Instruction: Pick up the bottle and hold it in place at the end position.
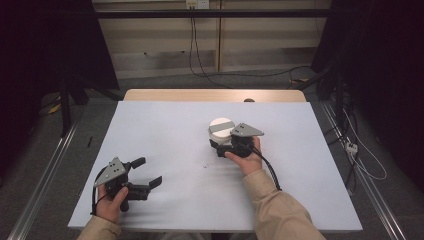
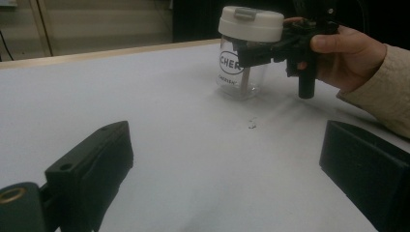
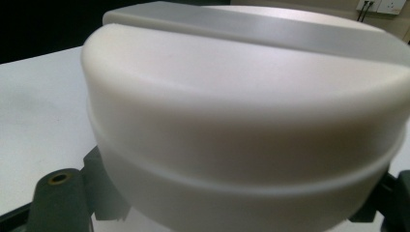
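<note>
Gripping jar [image 2: 244,58], right tongs [image 2: 251,50], lettering visible

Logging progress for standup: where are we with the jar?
Done: the right tool has reached the jar, its jaws either side of the clear body just under the white lid. In hand: the grasp itself. The jar stands upright on the table, lid on, and I can't tell whether the jaws are clamped. Left: everything after the grasp. The left tool is open and holds nothing, near the table's front left.
</note>
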A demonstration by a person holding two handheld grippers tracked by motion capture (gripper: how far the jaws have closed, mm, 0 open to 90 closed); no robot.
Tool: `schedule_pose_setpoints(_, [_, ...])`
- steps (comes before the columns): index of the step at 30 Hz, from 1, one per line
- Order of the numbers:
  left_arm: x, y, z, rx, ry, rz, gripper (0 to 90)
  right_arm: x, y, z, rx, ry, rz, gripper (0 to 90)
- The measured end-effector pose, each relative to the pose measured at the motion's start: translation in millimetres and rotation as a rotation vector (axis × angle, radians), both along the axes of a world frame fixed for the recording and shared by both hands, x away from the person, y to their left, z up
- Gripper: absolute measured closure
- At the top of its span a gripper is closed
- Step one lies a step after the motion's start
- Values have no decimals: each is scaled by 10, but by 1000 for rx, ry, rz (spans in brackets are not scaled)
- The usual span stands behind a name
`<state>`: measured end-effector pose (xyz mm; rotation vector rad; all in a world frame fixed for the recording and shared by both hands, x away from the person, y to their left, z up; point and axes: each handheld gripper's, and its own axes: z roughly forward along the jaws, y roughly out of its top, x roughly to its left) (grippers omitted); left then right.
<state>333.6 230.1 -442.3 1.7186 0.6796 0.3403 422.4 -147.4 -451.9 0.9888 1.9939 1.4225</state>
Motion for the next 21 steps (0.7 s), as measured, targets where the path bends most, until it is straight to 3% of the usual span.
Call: schedule_pose_setpoints(21, [1,-7,1,-1,7,-1,45,71,116,-47,-14,4,19,179])
